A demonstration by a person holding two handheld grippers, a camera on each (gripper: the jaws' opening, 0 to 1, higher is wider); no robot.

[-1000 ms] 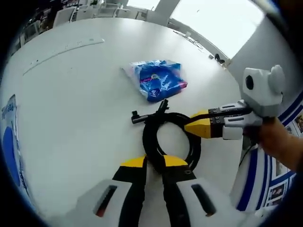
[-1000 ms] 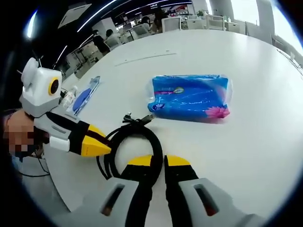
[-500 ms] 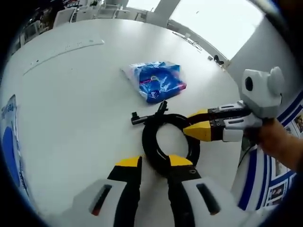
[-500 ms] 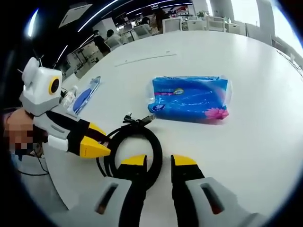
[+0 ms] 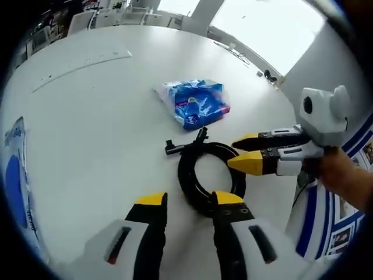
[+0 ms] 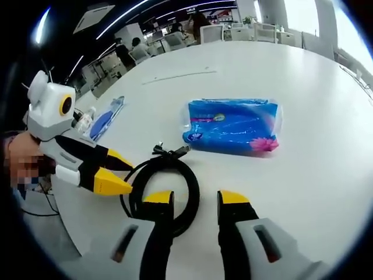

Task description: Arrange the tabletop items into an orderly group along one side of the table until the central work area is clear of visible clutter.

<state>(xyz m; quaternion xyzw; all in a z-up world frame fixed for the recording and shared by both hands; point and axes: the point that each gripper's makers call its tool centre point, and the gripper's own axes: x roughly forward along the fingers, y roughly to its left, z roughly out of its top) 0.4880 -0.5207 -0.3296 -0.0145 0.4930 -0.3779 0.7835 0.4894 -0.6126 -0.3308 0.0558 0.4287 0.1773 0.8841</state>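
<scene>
On the white worktop (image 5: pixel 87 134) lies a black cable (image 5: pixel 211 175), coiled into a ring, its plug ends bunched and sticking out at about 10 o'clock of the ring in the left gripper view. Beyond it, at 12 o'clock and a little apart, lies a blue pack (image 5: pixel 195 103) in clear wrap.

In the left gripper view the left tool (image 5: pixel 189 201) is released: its two yellow-tipped jaws stand spread with a plain gap, and the near arc of the coil lies between and just ahead of the tips, ungripped. The right tool (image 5: pixel 242 153) comes in from 3 o'clock, held by a hand (image 5: pixel 344 175); its yellow tips are parted, sitting at the coil's right side, one above the other.

In the right gripper view the right tool (image 6: pixel 195 198) is likewise released, jaws apart, with the near arc of the cable (image 6: pixel 166 184) between the tips and nothing gripped. The left tool (image 6: pixel 116 173) enters from 9 o'clock, its tips open at the coil's left edge. The pack (image 6: pixel 233 126) lies at 1 o'clock of the coil, near but not touching. A blue flat thing (image 6: pixel 104 121) lies near the worktop (image 6: pixel 315 163) edge at 10 o'clock, too small to identify.
</scene>
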